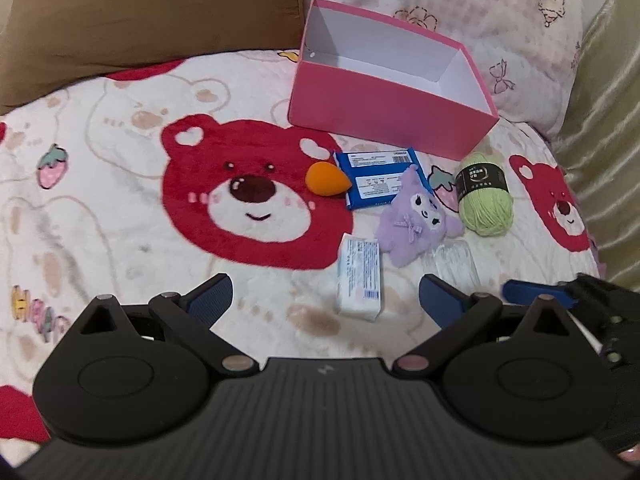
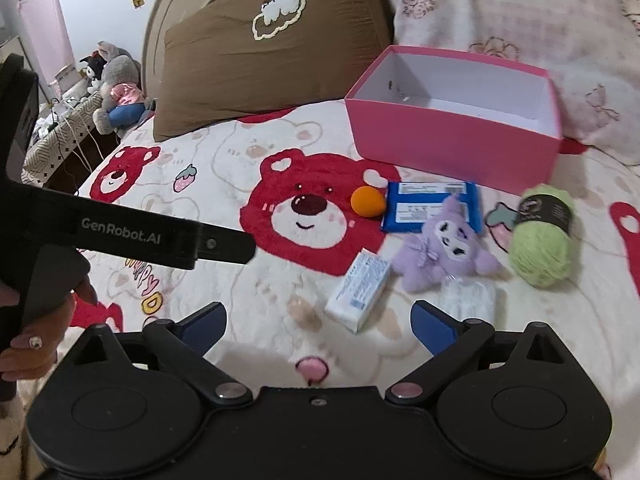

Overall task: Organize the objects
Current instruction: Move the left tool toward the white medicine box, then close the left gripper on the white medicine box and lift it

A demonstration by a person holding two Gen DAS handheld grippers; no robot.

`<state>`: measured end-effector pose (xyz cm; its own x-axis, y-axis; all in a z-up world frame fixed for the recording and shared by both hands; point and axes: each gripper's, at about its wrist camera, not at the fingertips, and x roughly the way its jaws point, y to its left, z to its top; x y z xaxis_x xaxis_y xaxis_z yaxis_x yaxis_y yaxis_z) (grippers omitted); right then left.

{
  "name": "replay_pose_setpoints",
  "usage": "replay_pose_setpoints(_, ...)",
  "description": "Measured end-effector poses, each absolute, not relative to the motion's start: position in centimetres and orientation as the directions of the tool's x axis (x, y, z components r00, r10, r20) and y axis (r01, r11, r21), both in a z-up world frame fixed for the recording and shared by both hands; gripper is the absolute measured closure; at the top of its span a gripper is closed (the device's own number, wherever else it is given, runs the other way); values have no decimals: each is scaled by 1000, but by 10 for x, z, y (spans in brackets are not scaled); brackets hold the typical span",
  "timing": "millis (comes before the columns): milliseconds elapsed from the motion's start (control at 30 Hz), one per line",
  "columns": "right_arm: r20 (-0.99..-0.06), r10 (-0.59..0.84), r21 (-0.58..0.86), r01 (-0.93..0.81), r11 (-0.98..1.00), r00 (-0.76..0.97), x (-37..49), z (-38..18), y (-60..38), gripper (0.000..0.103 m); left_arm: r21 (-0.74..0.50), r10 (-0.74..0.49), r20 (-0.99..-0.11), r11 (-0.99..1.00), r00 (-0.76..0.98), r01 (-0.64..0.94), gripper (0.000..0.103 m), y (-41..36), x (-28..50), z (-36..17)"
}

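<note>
An open pink box [image 1: 384, 120] [image 2: 452, 152] with a white inside stands at the back of the bed. In front of it lie an orange sponge [image 1: 326, 178] [image 2: 368, 201], a blue packet [image 1: 380, 178] [image 2: 424, 206], a purple plush [image 1: 416, 222] [image 2: 440, 252], a green yarn ball [image 1: 486, 196] [image 2: 542, 240], a white tissue pack [image 1: 360, 280] [image 2: 358, 290] and a clear wrapped pack [image 1: 456, 260] [image 2: 470, 298]. My left gripper [image 1: 326, 294] is open just before the tissue pack. My right gripper [image 2: 318, 322] is open, near the tissue pack too. Neither holds anything.
The bed is covered by a white blanket with red bears [image 1: 248, 196] [image 2: 304, 216]. A brown pillow [image 1: 152, 12] [image 2: 272, 48] and a pink pillow [image 1: 460, 20] lean at the back. Soft toys [image 2: 116, 84] sit beyond the bed's left edge. A hand [image 2: 32, 332] holds the left gripper's handle.
</note>
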<state>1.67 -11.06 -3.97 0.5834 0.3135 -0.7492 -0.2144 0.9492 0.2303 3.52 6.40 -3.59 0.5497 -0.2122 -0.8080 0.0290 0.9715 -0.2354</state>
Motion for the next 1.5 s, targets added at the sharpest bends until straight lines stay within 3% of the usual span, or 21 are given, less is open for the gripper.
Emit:
replay_pose_setpoints(333,-751,363,263,-255,931,551,51,-88,-103,5,-231,-256,-798,966,545,115,4,37,67,-77)
replay_pose_setpoints(567,-745,341,264,-216,940,573,60,-117,-103,5,-254,-272,-820,961,504,105,14,46,83,-109)
replay_pose_setpoints(700,-739,320,251,-199,947,593,57,-125,-101,5,-270,-298,-797,954,525,131,14,42,80,-121)
replay_pose_setpoints(767,-743,331,259,-207,943,582,57,-130,-99,17,-295,-331,-774,943,539,155,15,40,77,-124)
replay_pose_setpoints(833,-745,326,246,-215,945,582,57,-132,-96,20,-296,-337,-757,941,559,167,16,37,75,-125)
replay_pose_setpoints(1033,-749,333,266,-201,943,573,56,-147,-97,21,-332,-334,-773,937,540,105,43,43,79,-138)
replay_pose_setpoints(1433,-759,344,303,-168,938,553,72,-162,-105,22,-403,-392,-774,911,498,90,73,44,82,-162)
replay_pose_setpoints(1500,-765,354,309,-176,935,538,74,-165,-104,31,-414,-406,-768,905,496,98,77,43,82,-164)
